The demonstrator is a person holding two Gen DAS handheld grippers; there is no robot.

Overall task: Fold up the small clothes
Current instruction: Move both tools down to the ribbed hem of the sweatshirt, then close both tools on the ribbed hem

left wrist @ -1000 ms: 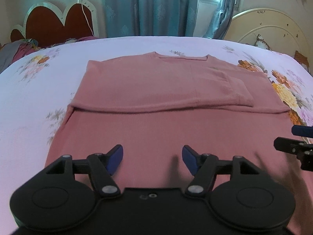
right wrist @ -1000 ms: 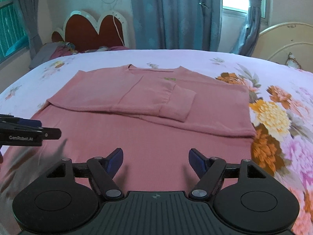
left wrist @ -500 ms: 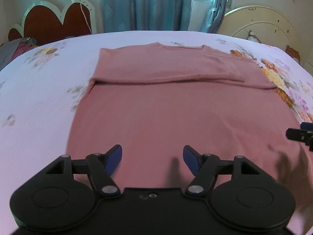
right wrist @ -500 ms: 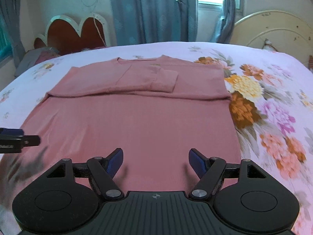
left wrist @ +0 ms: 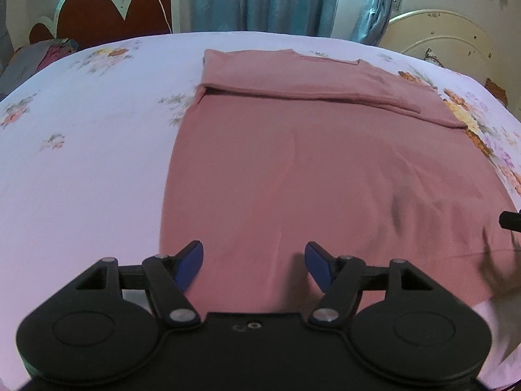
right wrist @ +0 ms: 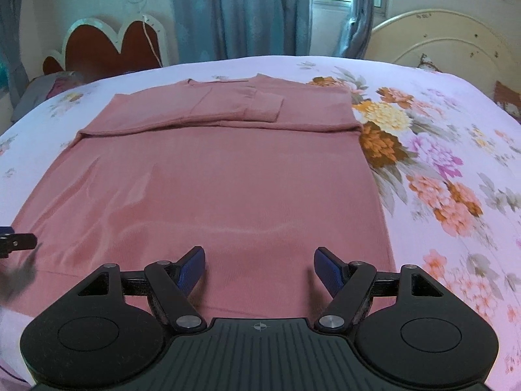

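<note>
A pink sweater [left wrist: 309, 169] lies flat on the bed, collar at the far end, both sleeves folded across the chest [right wrist: 247, 107]. My left gripper [left wrist: 254, 268] is open and empty, just above the sweater's near hem at its left part. My right gripper [right wrist: 259, 268] is open and empty above the hem's right part. The sweater fills the middle of the right wrist view [right wrist: 228, 189]. The tip of the right gripper shows at the right edge of the left wrist view [left wrist: 511, 220]; the tip of the left gripper shows at the left edge of the right wrist view [right wrist: 18, 241].
The bed has a pale pink floral sheet [left wrist: 81, 163] with big flower prints on the right [right wrist: 439, 189]. A red heart-shaped headboard [left wrist: 107, 16] and a pile of clothes [left wrist: 35, 62] stand at the far left. A cream round footboard [right wrist: 443, 42] and blue curtains [right wrist: 241, 13] are behind.
Both grippers have drawn back toward the sweater's near hem, so more of the body shows. The left one has also shifted left. Both stayed open.
</note>
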